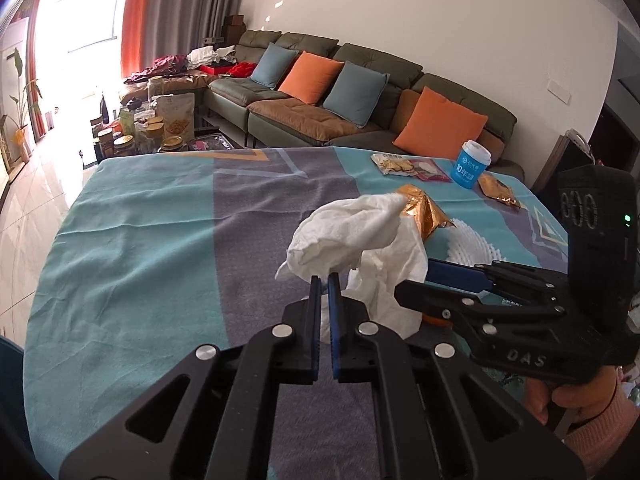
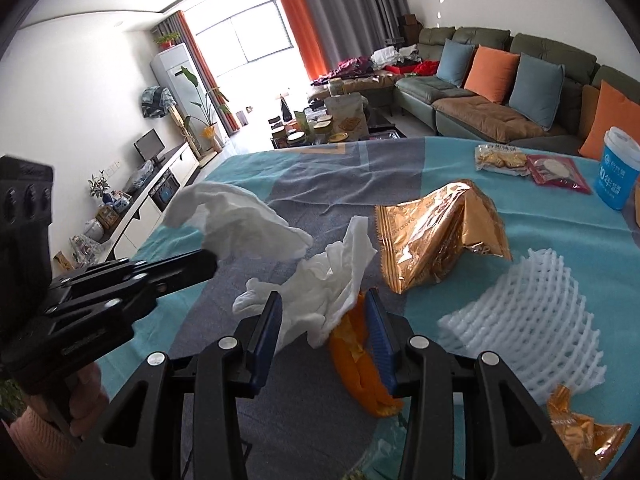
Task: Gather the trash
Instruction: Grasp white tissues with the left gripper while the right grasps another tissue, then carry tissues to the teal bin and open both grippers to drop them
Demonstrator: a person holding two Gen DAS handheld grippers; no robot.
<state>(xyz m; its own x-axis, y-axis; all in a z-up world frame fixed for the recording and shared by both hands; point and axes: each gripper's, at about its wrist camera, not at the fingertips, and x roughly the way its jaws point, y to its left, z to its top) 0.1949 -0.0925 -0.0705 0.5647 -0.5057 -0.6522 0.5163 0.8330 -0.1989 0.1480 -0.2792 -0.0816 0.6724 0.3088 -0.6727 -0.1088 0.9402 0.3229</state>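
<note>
Right claw [image 1: 412, 280] body: "DAS". Blue cup [image 1: 470, 165]: "10". Other print too small to read.

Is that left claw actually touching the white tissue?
Touching. In the left wrist view the left gripper is shut on the tissue, which hangs lifted above the table.

Left hand-held gripper [image 1: 325, 280] clamped shut, tilted down; right hand-held gripper [image 2: 322, 304] part-open, tilted down.
</note>
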